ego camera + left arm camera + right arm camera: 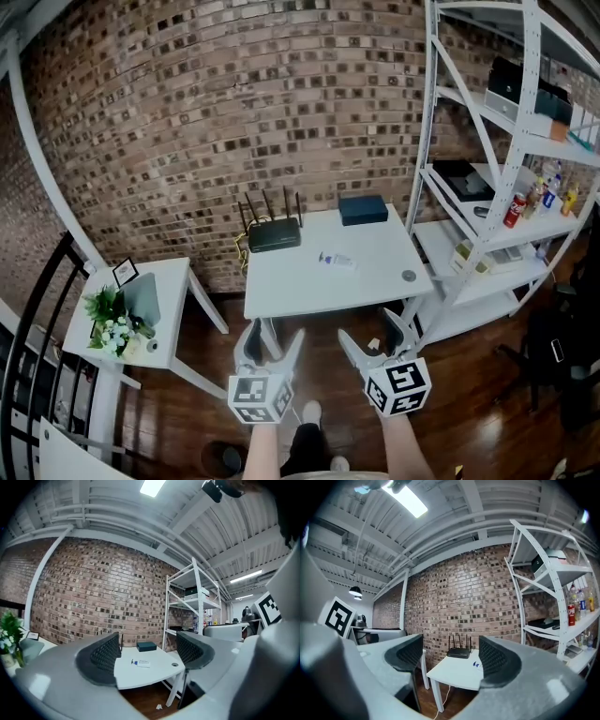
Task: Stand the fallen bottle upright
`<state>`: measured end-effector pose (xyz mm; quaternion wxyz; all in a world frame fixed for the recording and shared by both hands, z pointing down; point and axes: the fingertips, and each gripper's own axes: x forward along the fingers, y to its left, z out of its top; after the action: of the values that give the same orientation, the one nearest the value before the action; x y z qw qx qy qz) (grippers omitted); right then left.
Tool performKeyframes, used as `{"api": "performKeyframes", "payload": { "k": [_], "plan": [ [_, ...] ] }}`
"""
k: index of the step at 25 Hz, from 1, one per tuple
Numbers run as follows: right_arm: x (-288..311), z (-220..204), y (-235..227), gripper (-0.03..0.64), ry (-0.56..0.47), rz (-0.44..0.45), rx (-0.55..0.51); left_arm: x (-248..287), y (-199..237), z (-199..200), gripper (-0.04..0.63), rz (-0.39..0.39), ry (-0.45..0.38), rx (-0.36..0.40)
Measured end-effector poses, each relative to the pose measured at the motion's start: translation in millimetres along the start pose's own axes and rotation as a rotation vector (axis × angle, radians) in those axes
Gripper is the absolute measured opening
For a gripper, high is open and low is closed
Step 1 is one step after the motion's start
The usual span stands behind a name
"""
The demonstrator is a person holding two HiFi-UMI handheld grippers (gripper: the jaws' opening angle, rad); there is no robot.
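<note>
A small clear bottle (337, 260) with a blue cap lies on its side near the middle of the white table (291, 281). In the left gripper view the bottle (141, 663) shows far off between the jaws. Only its blue cap end (475, 664) peeks past the right jaw in the right gripper view. My left gripper (273, 349) and right gripper (373, 339) hover over the floor in front of the table, well short of the bottle. Both stand open with nothing between their fingers.
A black router (274, 232) and a dark blue box (364, 209) sit at the table's back edge. White metal shelving (487, 169) with bottles and boxes stands to the right. A small side table (141, 319) with a plant stands to the left. A brick wall is behind.
</note>
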<state>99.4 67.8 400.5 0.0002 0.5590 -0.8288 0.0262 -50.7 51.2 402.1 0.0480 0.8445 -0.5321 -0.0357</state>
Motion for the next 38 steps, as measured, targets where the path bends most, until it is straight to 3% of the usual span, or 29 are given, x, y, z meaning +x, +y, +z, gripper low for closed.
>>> {"api": "performKeyframes", "payload": {
  "k": [4,6,11,16,21,25,31,38],
  "plan": [
    [26.3,8.9,-35.1,0.359,0.029,-0.044,0.0,47.9,-1.1,1.9,0.393,-0.048,-0.005,-0.044],
    [59.6,25.5,-46.8,0.359,-0.001,-0.059,-0.01,76.0,12.2,17.5,0.393,-0.069,-0.03,-0.019],
    [144.6,34.5,-44.9,0.359,-0.03,-0.021,-0.007,137.1,69.9,37.9,0.388,-0.071,-0.063,0.009],
    [203.5,36.3,-56.5,0.359,-0.004,-0.026,0.015,185.6,99.1,32.1,0.387,-0.121,-0.027,0.006],
    [245.3,23.0,-57.4,0.359,0.051,0.007,0.009,217.3,135.2,21.5,0.388,-0.096,-0.021,-0.052],
    [274.6,8.1,-71.1,0.359,0.116,0.047,-0.009,243.0,139.8,10.9,0.388,-0.09,-0.021,-0.05],
    [310.4,14.4,-106.8,0.359,0.082,0.09,-0.011,302.9,139.2,6.6,0.39,-0.099,-0.025,-0.052],
    [365.3,25.2,-187.9,0.359,0.092,0.141,-0.015,383.3,126.5,26.9,0.39,-0.075,-0.035,0.015]
  ]
}}
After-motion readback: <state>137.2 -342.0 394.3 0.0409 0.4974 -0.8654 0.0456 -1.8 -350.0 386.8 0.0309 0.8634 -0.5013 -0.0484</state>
